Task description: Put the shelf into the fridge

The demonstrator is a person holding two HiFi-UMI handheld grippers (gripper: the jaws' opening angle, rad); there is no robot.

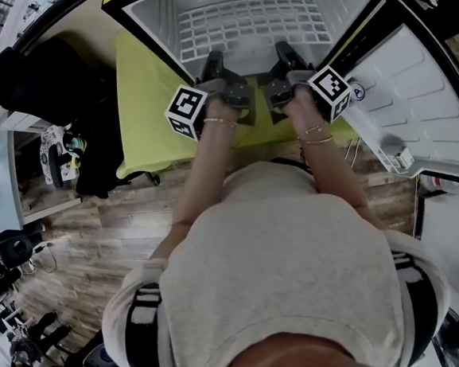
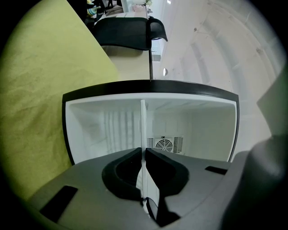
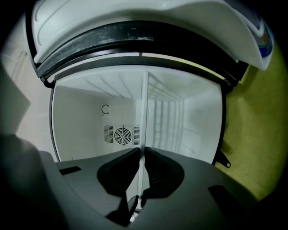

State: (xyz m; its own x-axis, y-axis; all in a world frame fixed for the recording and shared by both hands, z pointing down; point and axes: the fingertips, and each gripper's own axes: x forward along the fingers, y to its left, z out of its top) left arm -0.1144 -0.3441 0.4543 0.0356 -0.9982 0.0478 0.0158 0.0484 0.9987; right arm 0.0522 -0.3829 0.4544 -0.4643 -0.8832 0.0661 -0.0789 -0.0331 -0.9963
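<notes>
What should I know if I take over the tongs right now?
Left tongs: shut on the front edge of the wire shelf.
Right tongs: shut on the same edge.
The wire shelf is mostly inside the fridge, whose door stands open at the right.
Done: shelf fed into the cavity.
Left: probably push it home, check its seating at the side walls, which I cannot see, then release both.

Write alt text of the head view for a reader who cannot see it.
Seen from above, a person holds the left gripper and right gripper, each shut on the front edge of a white wire shelf in an open fridge. The fridge sits on a yellow-green cloth.
</notes>
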